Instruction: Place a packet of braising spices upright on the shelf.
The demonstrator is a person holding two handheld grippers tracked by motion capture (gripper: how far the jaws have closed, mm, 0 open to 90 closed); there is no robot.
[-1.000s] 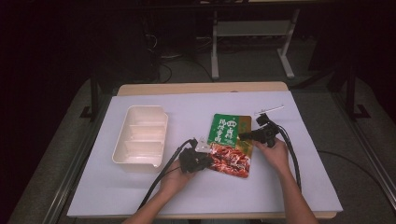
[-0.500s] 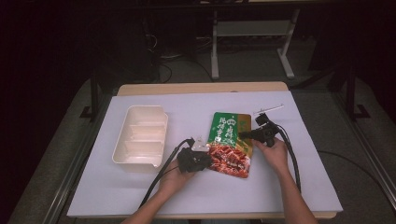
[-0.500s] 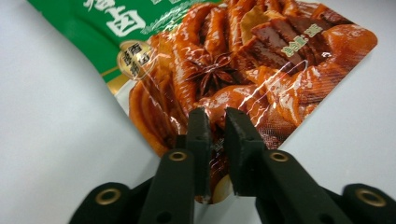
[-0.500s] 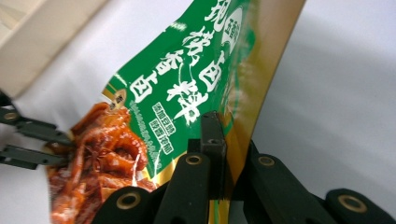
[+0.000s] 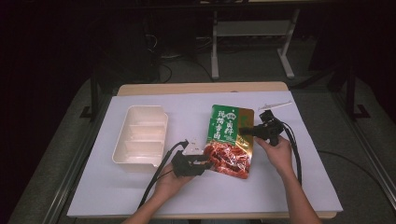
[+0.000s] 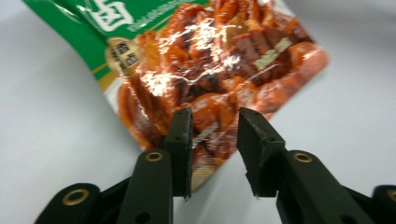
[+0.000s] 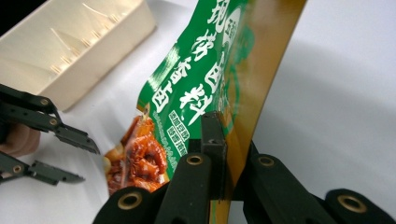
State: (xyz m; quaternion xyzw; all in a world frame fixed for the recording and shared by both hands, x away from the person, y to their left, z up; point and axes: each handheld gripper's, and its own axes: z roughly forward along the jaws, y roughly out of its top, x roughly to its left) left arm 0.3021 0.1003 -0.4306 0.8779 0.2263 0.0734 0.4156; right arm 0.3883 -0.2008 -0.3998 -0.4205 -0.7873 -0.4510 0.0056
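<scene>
Dark room, white sheet over a wooden bench [image 5: 140, 88], metal stand legs on the floor behind it.

Sauce pouch [image 5: 231, 140], green top with white lettering and a red food print on the lower half, sits mid-bench, right of centre. Its right edge is lifted off the sheet; the lower left corner is down near the left hand.

Right tongs [image 5: 248, 132]: clenched on the pouch's gold right edge, about halfway up. In the right gripper view [image 7: 219, 140] the pads pinch the edge, the pouch stands up on edge between them, and the printed face turns toward the tray.

Left tongs [image 5: 208, 163]: have just been opening, jaws now parted. In the left gripper view [image 6: 215, 140] the pouch's lower corner lies in and behind the gap between the jaws, with no pad pressing on it. Released. The right gripper view also shows them spread, just beside that corner.

Cream tray [image 5: 140, 140] with compartments lies left of the pouch, well apart from it, long side running away from the person. Nothing in it that I can make out.

Thin white strip [image 5: 274, 105] lies at the far right of the sheet, beyond the right hand [image 5: 280, 154]. Can't tell what it is.

Cables trail from both tongs back toward the person's side.
</scene>
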